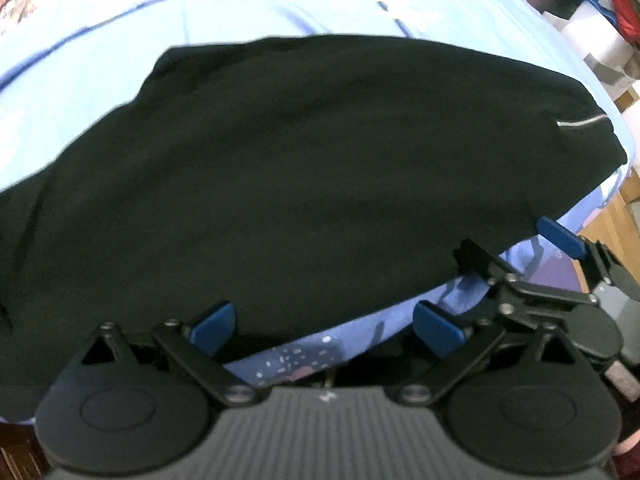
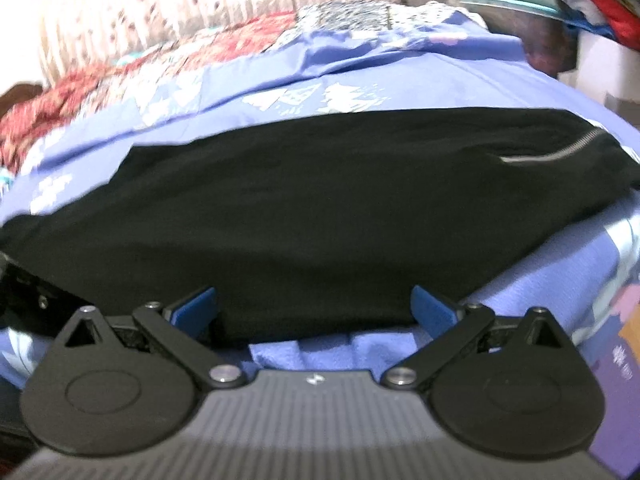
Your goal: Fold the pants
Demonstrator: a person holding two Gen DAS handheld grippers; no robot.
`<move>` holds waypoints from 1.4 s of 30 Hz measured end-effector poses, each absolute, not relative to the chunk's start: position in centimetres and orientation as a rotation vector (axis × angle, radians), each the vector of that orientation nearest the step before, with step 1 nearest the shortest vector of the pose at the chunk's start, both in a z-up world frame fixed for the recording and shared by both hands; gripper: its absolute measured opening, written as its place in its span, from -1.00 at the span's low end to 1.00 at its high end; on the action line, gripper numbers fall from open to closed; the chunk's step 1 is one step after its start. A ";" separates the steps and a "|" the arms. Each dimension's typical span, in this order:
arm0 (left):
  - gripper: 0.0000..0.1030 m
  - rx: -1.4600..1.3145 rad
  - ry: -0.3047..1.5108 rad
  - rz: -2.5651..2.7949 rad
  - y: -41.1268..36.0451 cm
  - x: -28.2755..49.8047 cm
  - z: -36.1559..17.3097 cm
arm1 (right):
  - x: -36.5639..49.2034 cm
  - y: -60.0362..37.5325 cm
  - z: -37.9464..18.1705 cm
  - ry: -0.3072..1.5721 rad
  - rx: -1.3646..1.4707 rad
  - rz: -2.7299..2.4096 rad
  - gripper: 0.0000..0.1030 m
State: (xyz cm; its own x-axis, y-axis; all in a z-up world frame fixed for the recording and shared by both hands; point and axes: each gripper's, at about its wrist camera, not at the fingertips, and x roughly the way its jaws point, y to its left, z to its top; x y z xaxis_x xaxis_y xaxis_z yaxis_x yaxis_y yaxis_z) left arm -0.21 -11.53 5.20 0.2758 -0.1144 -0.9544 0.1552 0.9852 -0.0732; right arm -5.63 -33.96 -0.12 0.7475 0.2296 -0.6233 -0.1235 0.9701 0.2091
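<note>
Black pants lie flat on a blue bedsheet, with a silver zipper at the right end. My left gripper is open at the pants' near edge, its blue pads apart and holding nothing. My right gripper shows in the left wrist view to the right, also open at the same edge. In the right wrist view the pants stretch across, zipper at right. My right gripper is open with the near hem between its pads.
The bed's near edge runs just under both grippers. A wooden floor lies at the right. A red patterned quilt and curtain are behind the bed. Piled clothes and white boxes stand at the far right.
</note>
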 end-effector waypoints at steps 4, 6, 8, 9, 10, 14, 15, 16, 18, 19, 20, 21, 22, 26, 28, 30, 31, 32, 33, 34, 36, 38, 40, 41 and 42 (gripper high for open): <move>0.92 0.084 1.191 -0.083 -10.8 0.0 5.9 | -6.2 -35.4 0.3 0.690 0.209 0.159 1.00; 0.92 0.073 1.182 -0.029 -9.5 0.3 6.0 | -6.4 -35.9 0.5 0.688 0.225 0.144 1.00; 0.92 0.069 1.185 0.021 -8.3 0.4 5.5 | -6.4 -36.3 0.6 0.691 0.245 0.136 1.00; 0.92 0.064 1.193 0.048 -7.8 0.5 5.1 | -6.3 -36.5 0.7 0.694 0.254 0.132 1.00; 0.92 0.047 1.207 0.071 -7.0 0.5 4.7 | -6.3 -36.6 0.7 0.696 0.259 0.129 1.00; 0.92 -0.049 1.263 0.136 -4.4 0.3 3.4 | -6.3 -36.9 0.9 0.685 0.255 0.103 1.00; 0.92 -0.071 1.269 0.143 -4.0 0.2 3.2 | -6.2 -37.1 0.9 0.689 0.264 0.091 1.00; 0.92 -0.086 1.271 0.149 -3.6 0.2 3.2 | -6.1 -37.5 0.7 0.698 0.279 0.076 1.00; 0.92 -0.107 1.271 0.148 -3.4 0.2 3.1 | -5.9 -38.3 0.3 0.720 0.324 0.042 1.00; 0.92 -0.115 1.273 0.145 -3.5 0.4 3.0 | -5.7 -38.9 0.2 0.731 0.356 0.023 1.00; 0.92 -0.124 1.276 0.142 -3.4 0.5 2.9 | -5.7 -39.4 0.2 0.735 0.384 0.004 1.00; 0.92 -0.133 1.280 0.138 -3.3 0.5 2.8 | -5.6 -40.0 0.2 0.734 0.409 -0.016 1.00; 0.92 -0.140 1.283 0.135 -3.0 0.5 2.7 | -5.5 -40.8 0.4 0.727 0.438 -0.038 1.00; 0.92 -0.166 1.292 0.129 -2.5 0.7 2.4 | -5.0 -44.4 0.4 0.705 0.606 -0.099 1.00; 0.92 -0.169 1.293 0.126 -2.7 0.8 2.4 | -4.6 -46.3 0.1 0.698 0.711 -0.118 0.99; 0.92 -0.176 1.294 0.125 -2.1 0.6 2.2 | -4.5 -47.7 -0.3 0.680 0.805 -0.121 0.96; 0.92 -0.179 1.289 0.124 -2.0 0.6 2.4 | -4.4 -48.2 -0.4 0.671 0.844 -0.117 0.91; 0.91 -0.178 1.276 0.121 -2.0 0.5 2.6 | -4.5 -48.7 -0.5 0.661 0.874 -0.111 0.86; 0.91 -0.172 1.252 0.118 -2.0 0.2 3.2 | -4.5 -49.1 -0.5 0.650 0.896 -0.107 0.81; 0.91 -0.163 1.224 0.115 -2.2 0.1 3.8 | -4.5 -49.6 -0.5 0.637 0.912 -0.103 0.72; 0.91 -0.125 1.152 0.111 -2.9 -0.1 5.4 | -4.8 -50.3 -0.4 0.608 0.929 -0.092 0.66; 0.91 -0.050 1.075 0.118 -4.0 -0.2 6.8 | -5.0 -51.1 -0.2 0.583 0.934 -0.080 0.57; 0.91 0.051 0.999 0.121 -5.7 -0.1 8.3 | -5.0 -51.9 -0.2 0.569 0.928 -0.072 0.52; 0.91 0.102 0.965 0.124 -6.6 -0.1 8.9 | -5.0 -52.3 -0.2 0.561 0.925 -0.071 0.51; 0.91 0.167 0.924 0.128 -7.7 0.0 9.5 | -5.0 -52.8 -0.3 0.552 0.922 -0.072 0.51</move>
